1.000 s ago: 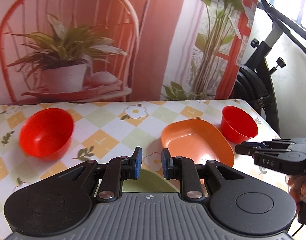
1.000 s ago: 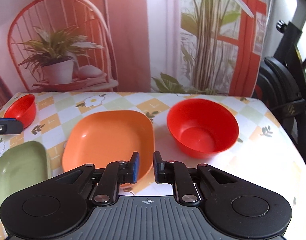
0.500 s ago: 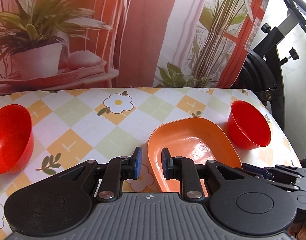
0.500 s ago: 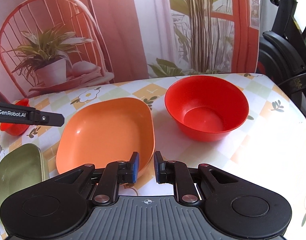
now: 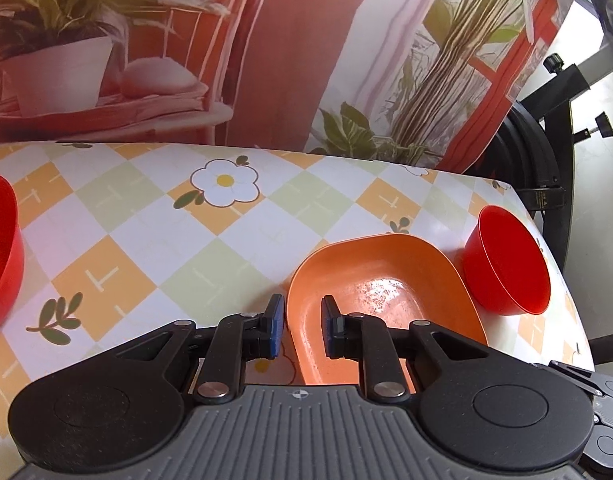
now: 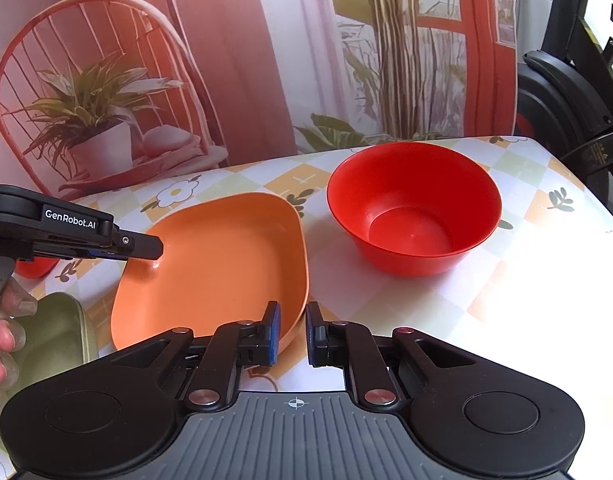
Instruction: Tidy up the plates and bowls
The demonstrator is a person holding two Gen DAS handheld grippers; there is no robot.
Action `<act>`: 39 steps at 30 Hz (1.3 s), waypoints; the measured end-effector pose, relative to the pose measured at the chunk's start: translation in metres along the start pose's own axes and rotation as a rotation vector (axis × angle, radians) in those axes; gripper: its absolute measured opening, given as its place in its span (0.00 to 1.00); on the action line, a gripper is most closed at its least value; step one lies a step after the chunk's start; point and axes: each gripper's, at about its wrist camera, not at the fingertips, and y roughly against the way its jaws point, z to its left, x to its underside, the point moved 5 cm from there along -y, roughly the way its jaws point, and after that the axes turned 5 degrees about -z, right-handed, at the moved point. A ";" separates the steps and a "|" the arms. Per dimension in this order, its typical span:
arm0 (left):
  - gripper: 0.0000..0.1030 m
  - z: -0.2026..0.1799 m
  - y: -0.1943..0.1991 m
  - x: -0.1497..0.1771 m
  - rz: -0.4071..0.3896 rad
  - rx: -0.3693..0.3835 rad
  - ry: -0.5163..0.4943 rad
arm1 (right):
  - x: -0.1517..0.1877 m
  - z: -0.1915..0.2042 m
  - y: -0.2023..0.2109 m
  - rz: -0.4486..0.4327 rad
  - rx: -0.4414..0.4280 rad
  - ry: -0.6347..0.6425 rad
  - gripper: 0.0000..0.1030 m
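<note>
The right gripper [image 6: 292, 326] straddled the shallow orange plastic plate's [image 6: 210, 268] rim, jaws parted; a deep red plastic bowl [image 6: 412, 208] sat beside.

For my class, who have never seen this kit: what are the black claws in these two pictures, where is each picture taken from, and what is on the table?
No robot here: a person holds a two-finger claw in each hand, and each claw carries a camera looking forward along its fingers. One picture looks out from the left claw, the other from the right claw. Both claws are open and hold nothing; each straddles an edge of the orange plate. On the flowered tablecloth also stand a red bowl, a second red bowl at the far left, and a green plate. A hand grips the left claw.
</note>
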 end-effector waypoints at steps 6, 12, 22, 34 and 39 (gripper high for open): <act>0.10 0.001 0.004 0.002 -0.017 -0.009 -0.011 | 0.000 0.000 0.002 -0.004 0.006 -0.002 0.10; 0.10 -0.002 0.020 0.006 -0.030 -0.003 -0.024 | -0.005 0.000 0.014 -0.034 0.013 0.002 0.08; 0.10 -0.004 0.061 0.008 -0.100 0.007 -0.038 | -0.016 0.009 0.039 -0.089 0.004 0.002 0.06; 0.10 0.018 0.127 0.017 -0.190 0.008 0.014 | -0.019 0.052 0.068 -0.123 -0.052 0.015 0.06; 0.10 0.036 0.148 0.029 -0.198 -0.027 0.020 | -0.012 0.078 0.070 -0.119 -0.083 0.033 0.06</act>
